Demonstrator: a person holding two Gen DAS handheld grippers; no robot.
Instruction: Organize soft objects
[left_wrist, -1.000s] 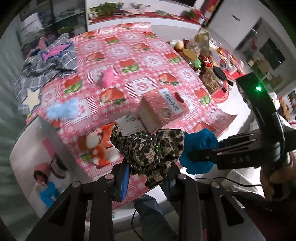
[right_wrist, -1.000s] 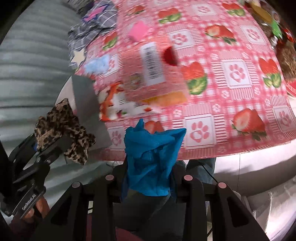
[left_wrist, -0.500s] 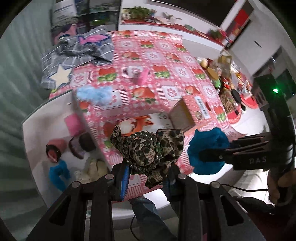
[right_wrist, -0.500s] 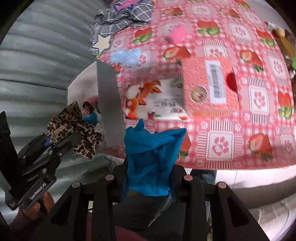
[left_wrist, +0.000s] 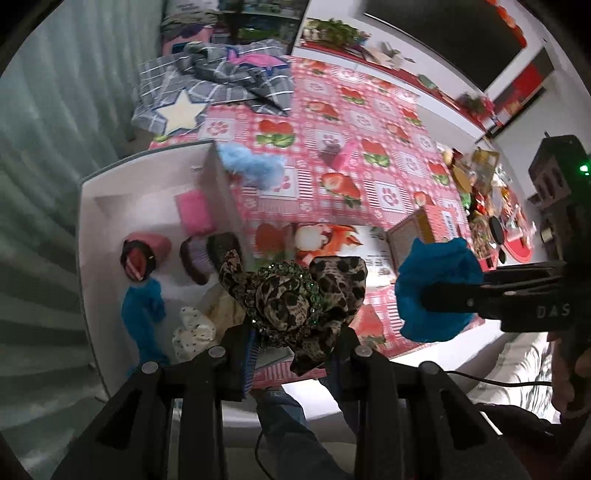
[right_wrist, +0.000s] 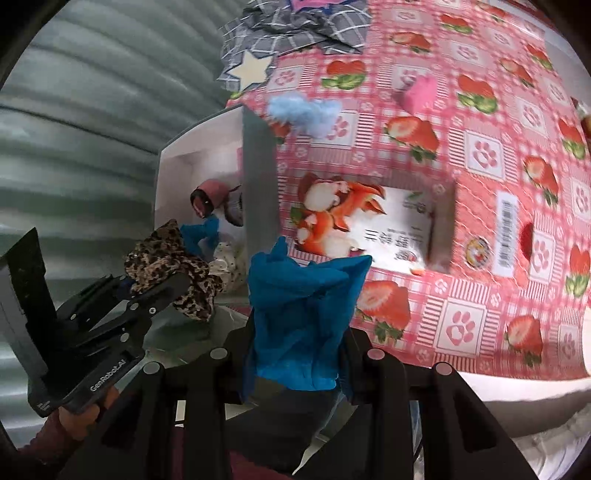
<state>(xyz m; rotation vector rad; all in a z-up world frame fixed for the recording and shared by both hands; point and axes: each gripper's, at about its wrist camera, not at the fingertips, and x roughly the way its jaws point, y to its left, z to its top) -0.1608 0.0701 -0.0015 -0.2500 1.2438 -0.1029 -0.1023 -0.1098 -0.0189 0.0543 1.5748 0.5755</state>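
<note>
The left gripper (left_wrist: 291, 332) is clamped on a leopard-print scrunchie (left_wrist: 291, 295) at lower centre, in front of a white bin (left_wrist: 110, 229) at left that holds a pink roll (left_wrist: 144, 254), a blue cloth (left_wrist: 144, 310) and a spotted white piece (left_wrist: 194, 328). At right, the right gripper (left_wrist: 443, 299) pinches a blue fabric wad (left_wrist: 436, 288) beside a pink carton (left_wrist: 424, 229) lying on the strawberry tablecloth (left_wrist: 332, 155). A fluffy light-blue puff (left_wrist: 251, 166) lies at the bin's far edge, and a grey plaid cloth with a white star (left_wrist: 207, 85) lies at upper left.

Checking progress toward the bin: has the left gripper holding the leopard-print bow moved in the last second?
Yes. The left gripper has swung left: the white bin, earlier at the frame edge, now lies under the leopard-print bow.
</note>
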